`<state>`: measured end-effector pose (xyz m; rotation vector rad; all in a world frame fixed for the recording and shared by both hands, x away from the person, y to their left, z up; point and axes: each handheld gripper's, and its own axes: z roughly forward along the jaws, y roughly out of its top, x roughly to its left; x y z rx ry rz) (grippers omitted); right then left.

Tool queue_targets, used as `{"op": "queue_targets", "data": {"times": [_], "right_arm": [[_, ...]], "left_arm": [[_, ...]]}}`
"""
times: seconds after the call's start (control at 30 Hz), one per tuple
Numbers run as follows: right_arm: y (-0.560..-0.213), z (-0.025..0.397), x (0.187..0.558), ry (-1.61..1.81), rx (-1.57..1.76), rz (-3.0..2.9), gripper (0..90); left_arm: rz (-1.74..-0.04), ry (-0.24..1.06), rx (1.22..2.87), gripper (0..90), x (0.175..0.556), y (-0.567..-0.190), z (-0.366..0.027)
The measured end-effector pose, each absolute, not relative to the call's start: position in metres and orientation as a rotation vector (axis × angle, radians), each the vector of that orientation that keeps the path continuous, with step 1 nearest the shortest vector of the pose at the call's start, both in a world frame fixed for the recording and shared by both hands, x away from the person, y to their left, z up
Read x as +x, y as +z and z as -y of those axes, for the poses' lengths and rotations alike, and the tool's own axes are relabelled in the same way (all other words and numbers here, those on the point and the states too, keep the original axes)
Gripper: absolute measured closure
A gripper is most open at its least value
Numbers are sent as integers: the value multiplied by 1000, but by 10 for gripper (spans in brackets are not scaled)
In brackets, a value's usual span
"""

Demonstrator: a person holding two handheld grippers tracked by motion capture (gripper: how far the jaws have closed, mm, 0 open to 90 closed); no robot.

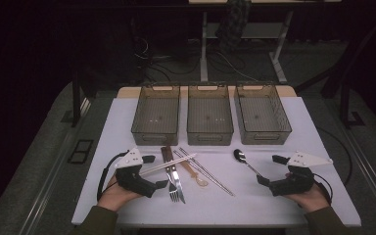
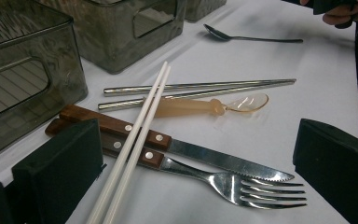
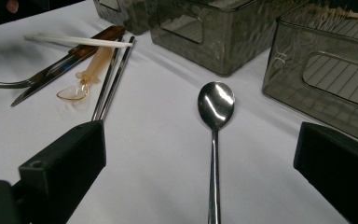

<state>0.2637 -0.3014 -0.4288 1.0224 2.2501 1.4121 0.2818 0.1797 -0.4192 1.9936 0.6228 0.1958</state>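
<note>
Cutlery unmarked: white chopsticks (image 2: 135, 140) between left jaws, spoon (image 3: 215, 105) between right.

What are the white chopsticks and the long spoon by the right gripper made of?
The white chopsticks look like matte plastic: opaque, even white, no glint; ceramic or melamine is possible. The long spoon looks like polished metal, probably stainless steel: its bowl mirrors bright highlights and its thin handle shines.

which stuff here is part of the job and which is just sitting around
In hand:
left gripper, jaws open around the white chopsticks
right gripper, jaws open around the metal spoon

Lying about:
knife
fork
amber plastic spoon
metal chopsticks
three bins, possibly where the cutlery goes
</note>
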Motion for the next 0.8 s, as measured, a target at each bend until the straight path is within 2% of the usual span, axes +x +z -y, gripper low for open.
{"op": "queue_targets", "data": {"times": [0.37,0.8], "right_arm": [[-429,301,261,1413,1011,-2261,19],[-428,298,260,1403,1004,-2267,19]], "left_arm": [[-654,214,2007,16,282,-419,-185],[-697,241,2037,147,286,-420,-202]]}}
